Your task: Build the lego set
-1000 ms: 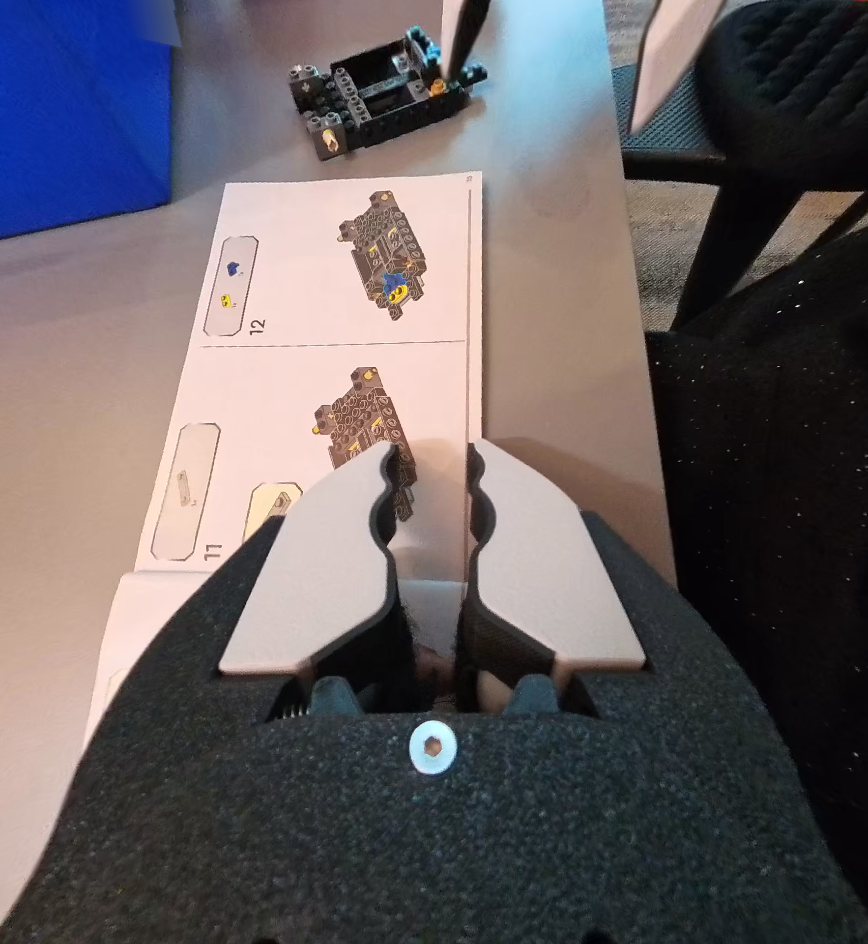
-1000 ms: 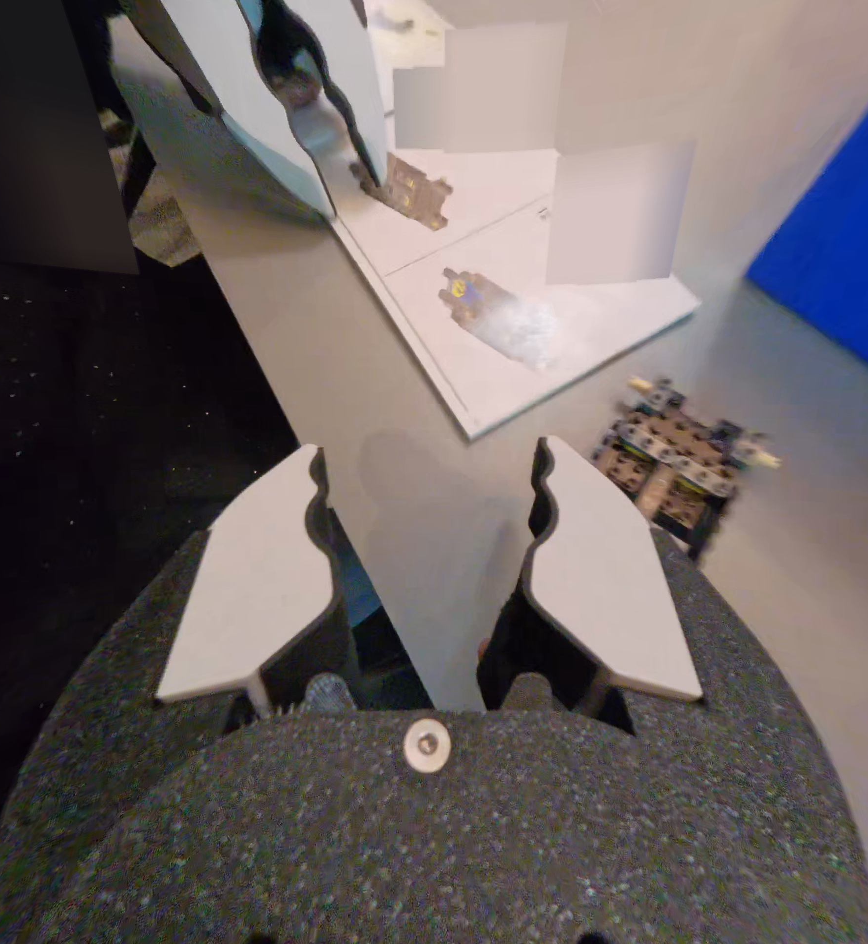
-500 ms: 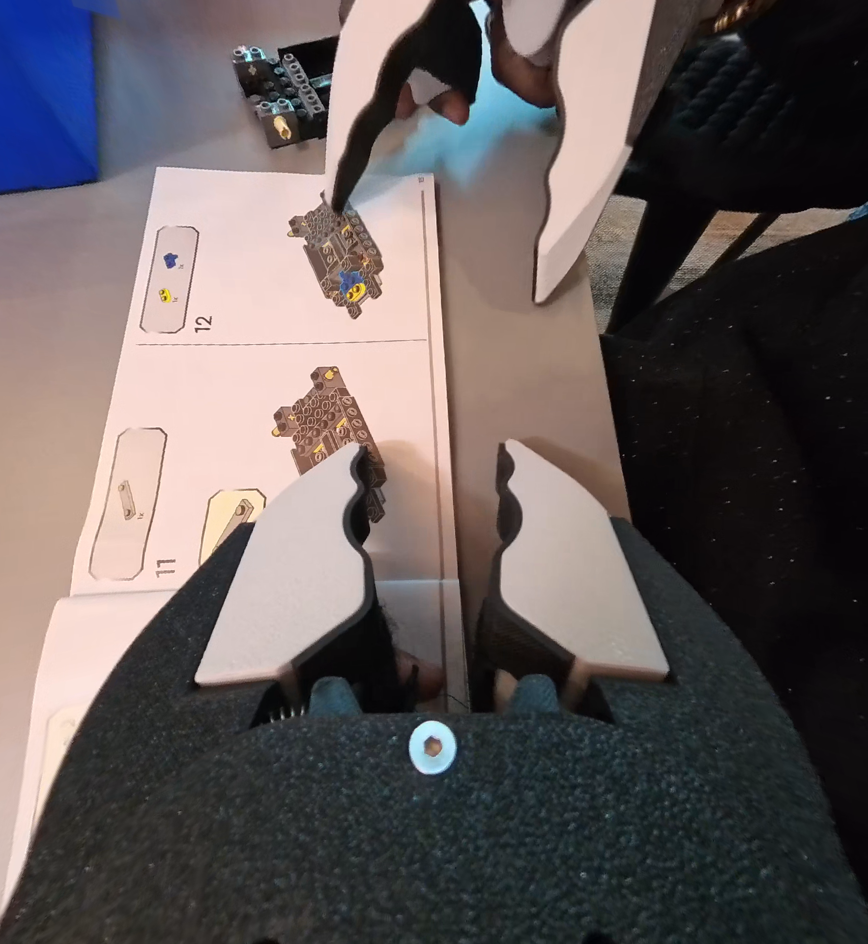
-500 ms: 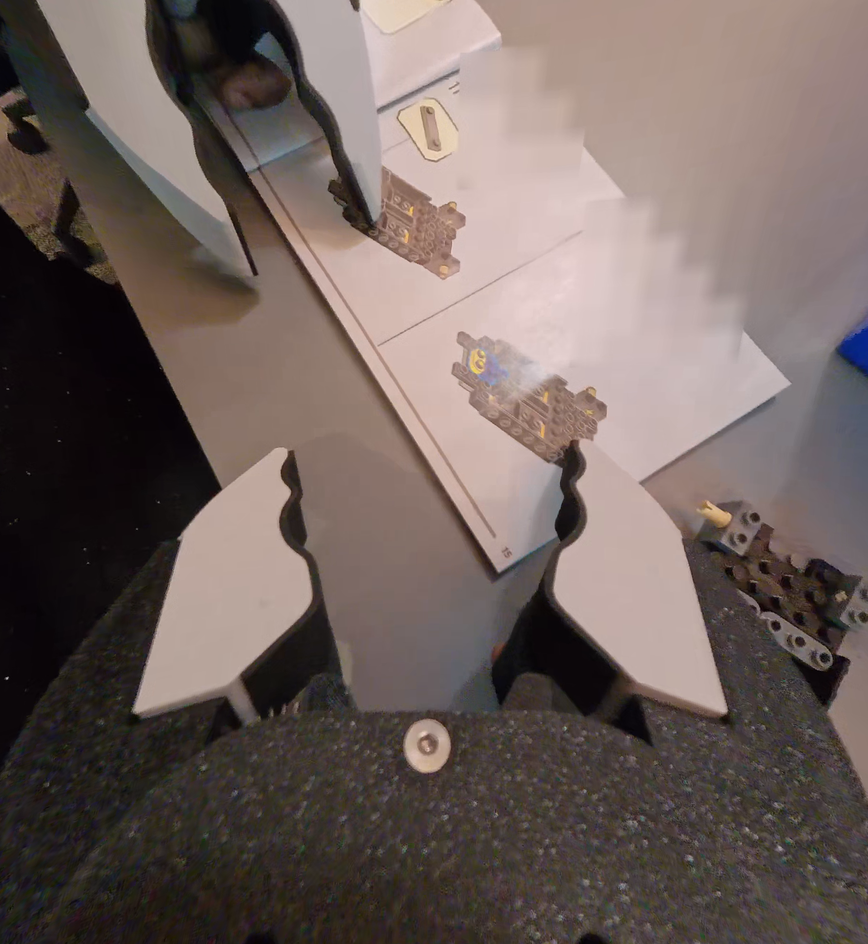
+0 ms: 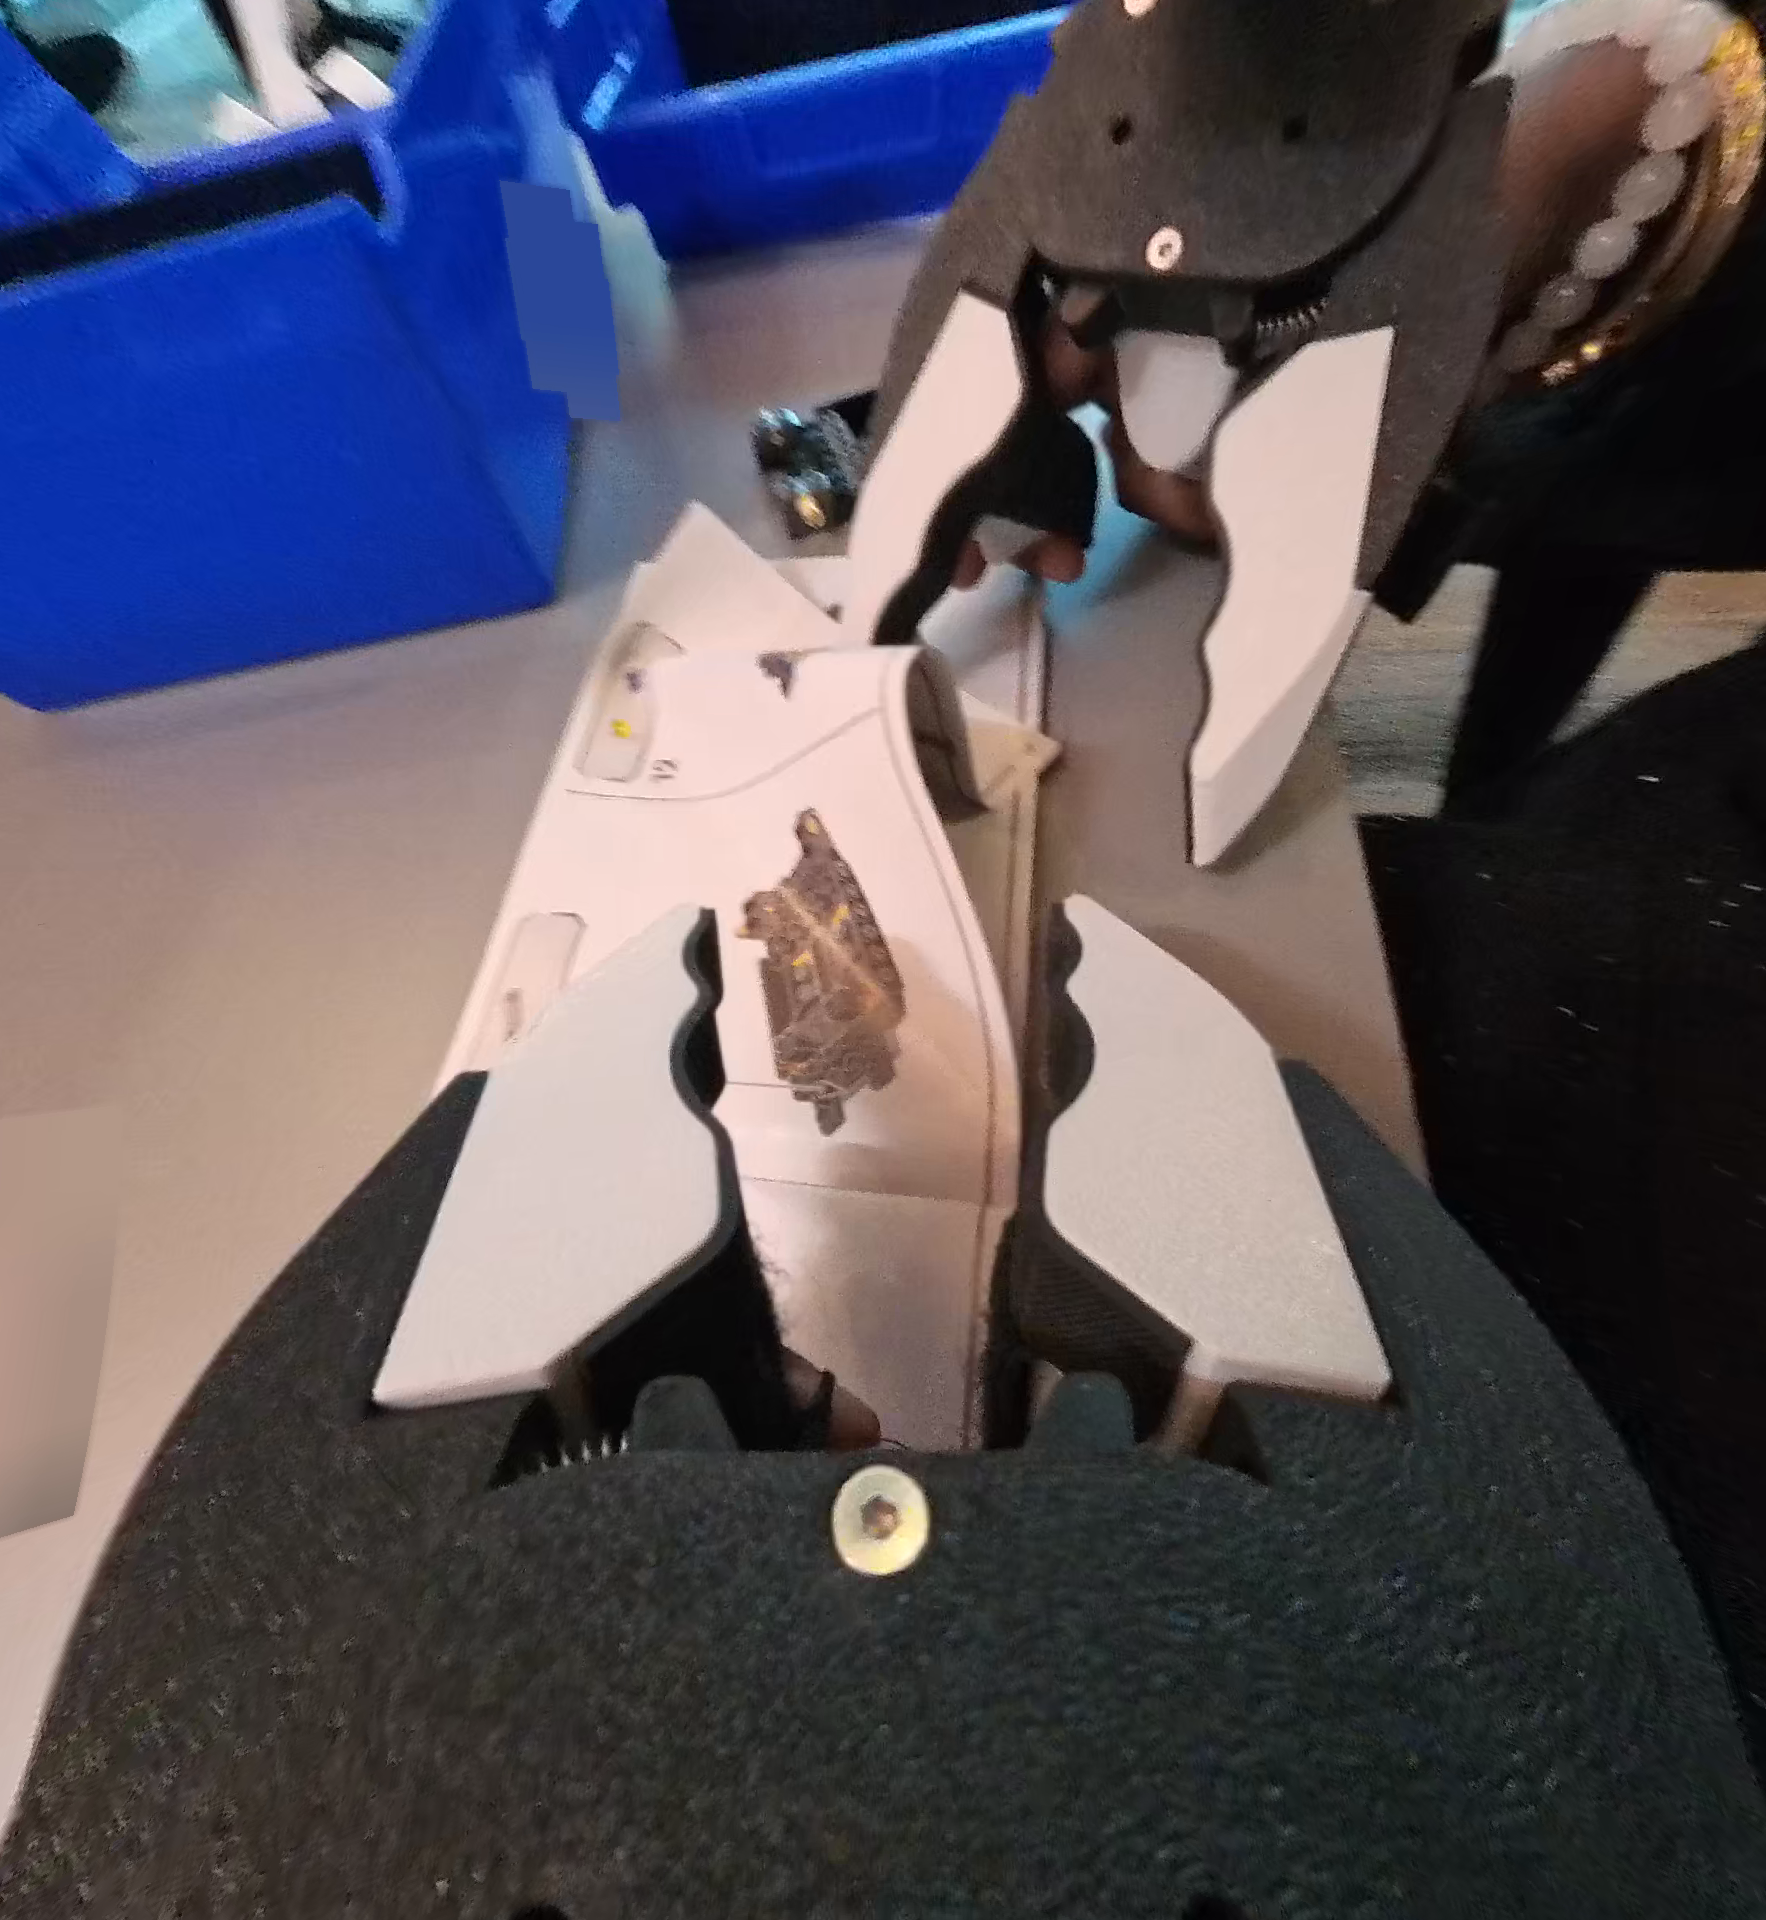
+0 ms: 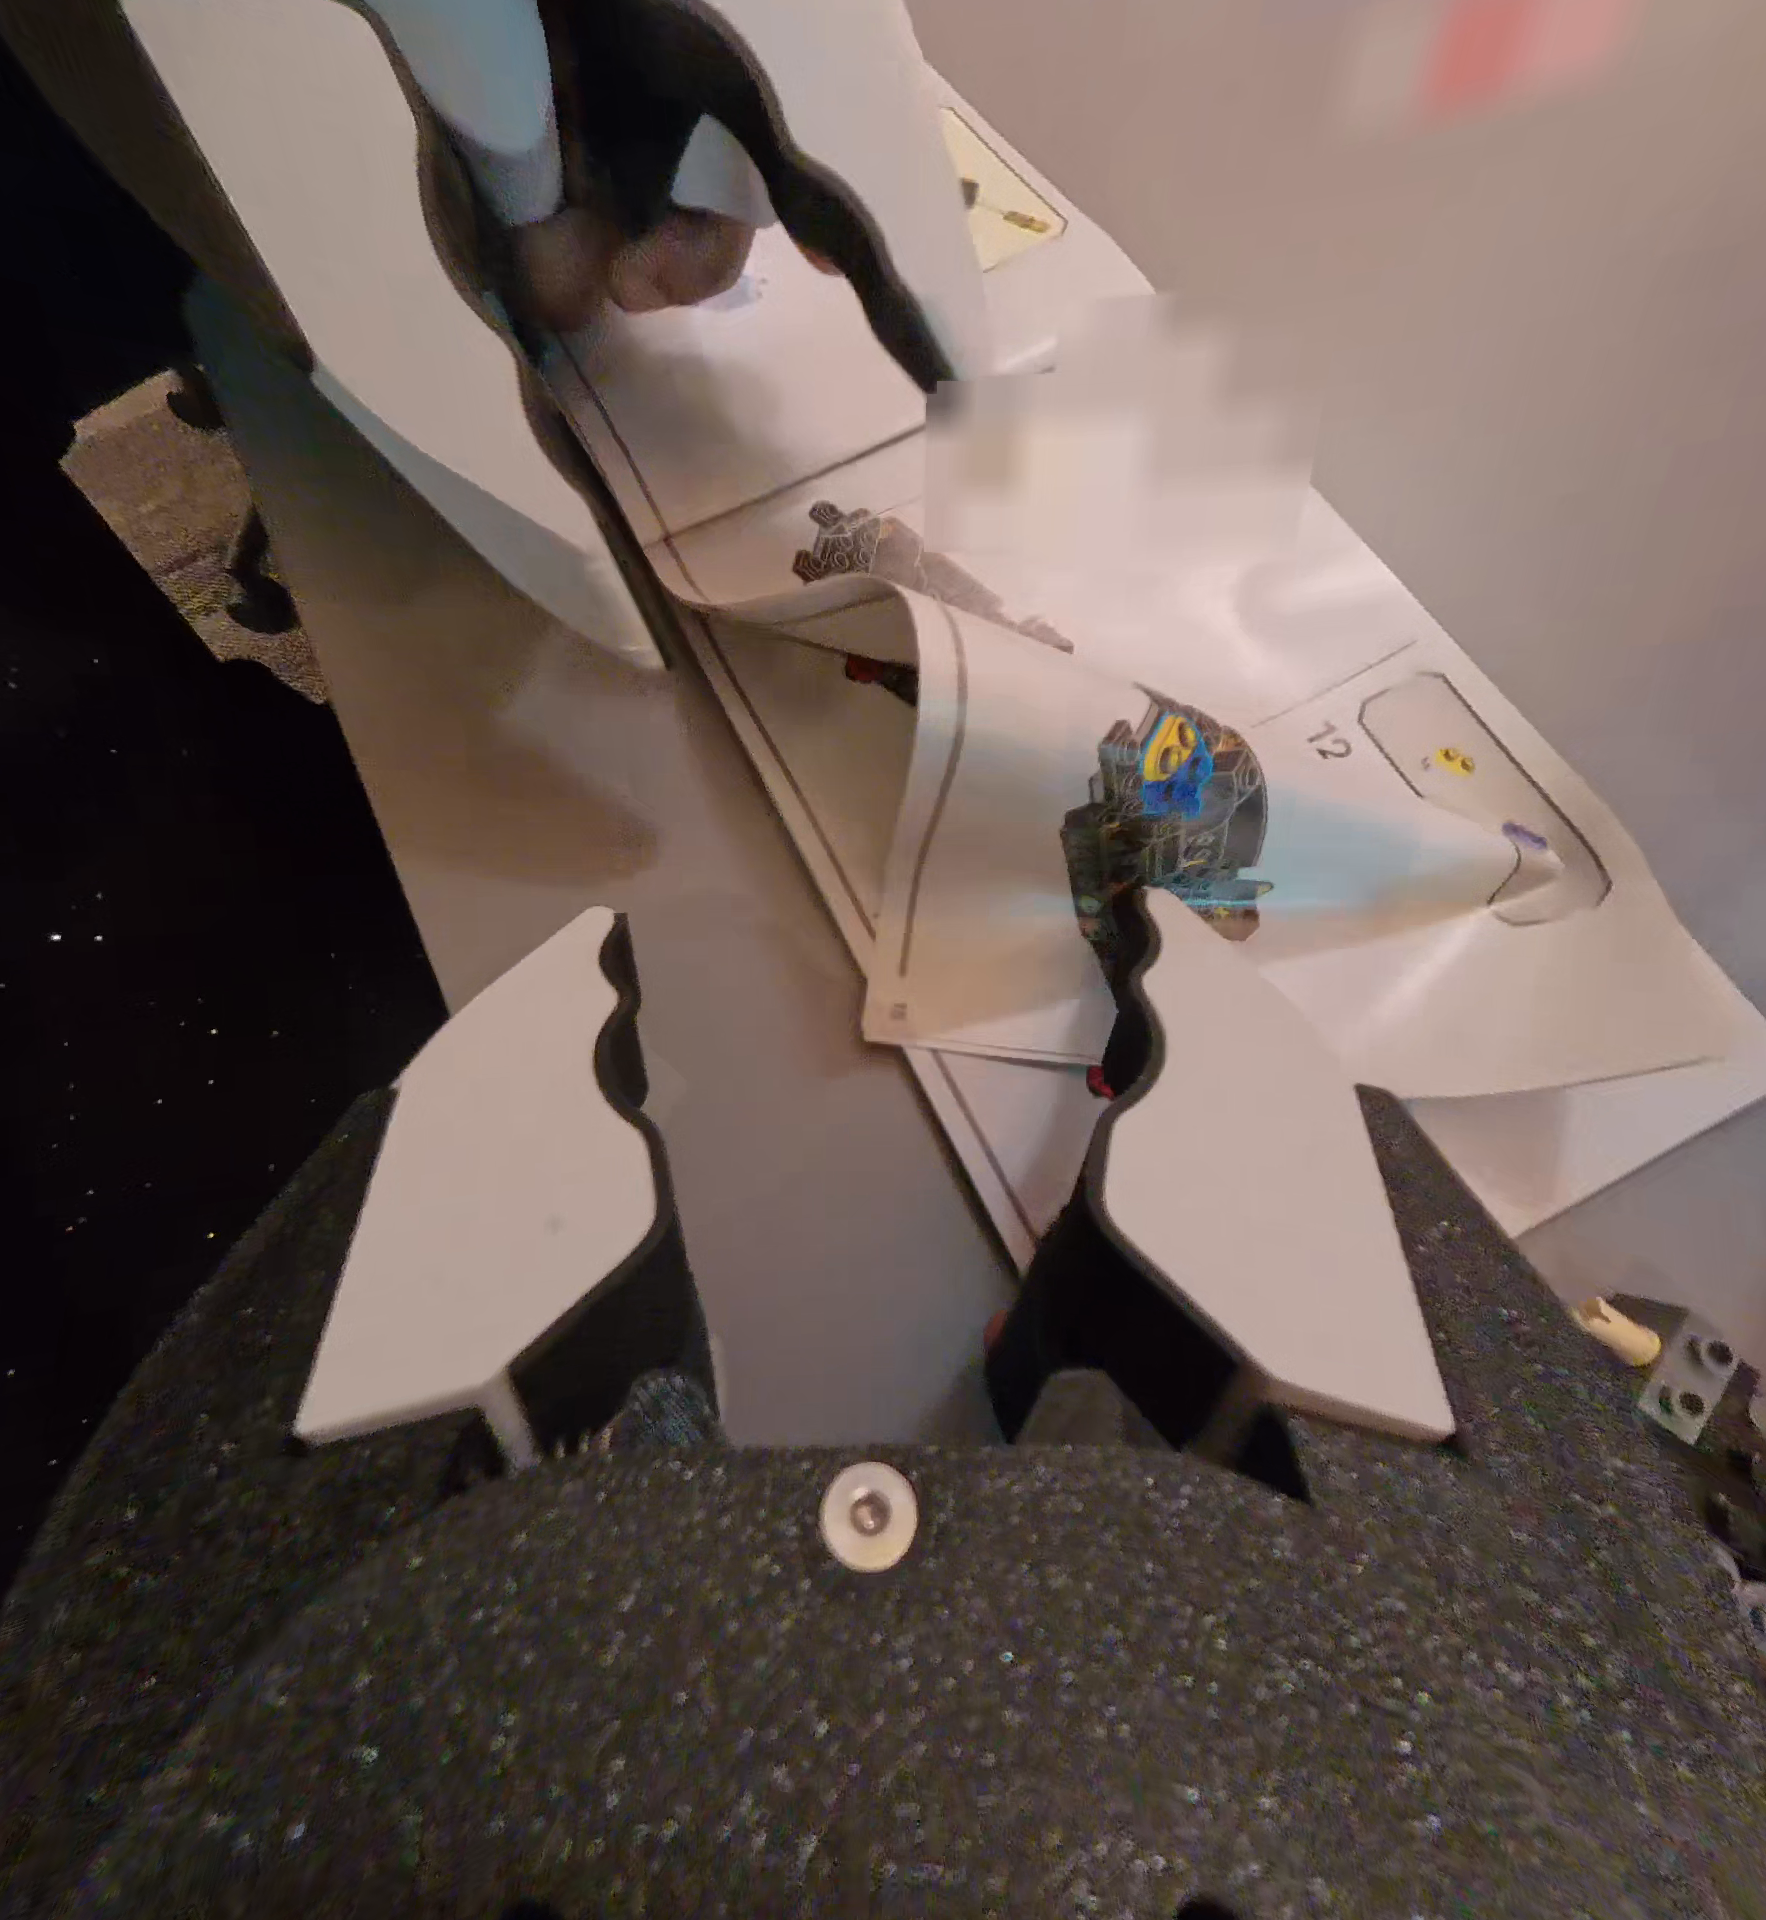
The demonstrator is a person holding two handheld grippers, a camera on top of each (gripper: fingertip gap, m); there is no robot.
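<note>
Holding both pairs of jaws apart and empty, I am busy with the instruction booklet (image 5: pixel 837 831) rather than with any brick. My left gripper (image 5: pixel 879 940) hangs low over the near half of the page, its fingers straddling the printed picture of the model without pinching the paper. My right gripper (image 6: pixel 879 956) comes in from the far end, one fingertip (image 5: pixel 894 623) against the curled top leaf (image 6: pixel 1014 831), which is lifted and bent over so the next sheet shows beneath it. I judge the step in hand to be turning that page. To do it well I should slide the right tip under the loose corner, keep the left fingers pressing the spine side flat, and sweep slowly so the thin paper does not crease or tear. The lego build (image 6: pixel 1710 1392), a dark block with grey studs and a tan peg, sits on the grey table (image 5: pixel 183 883) just beyond the booklet's far edge, close beside my right gripper. Further out stand two blue bins (image 5: pixel 235 416); pale shapes lie inside them, too blurred for me to say what they are.
</note>
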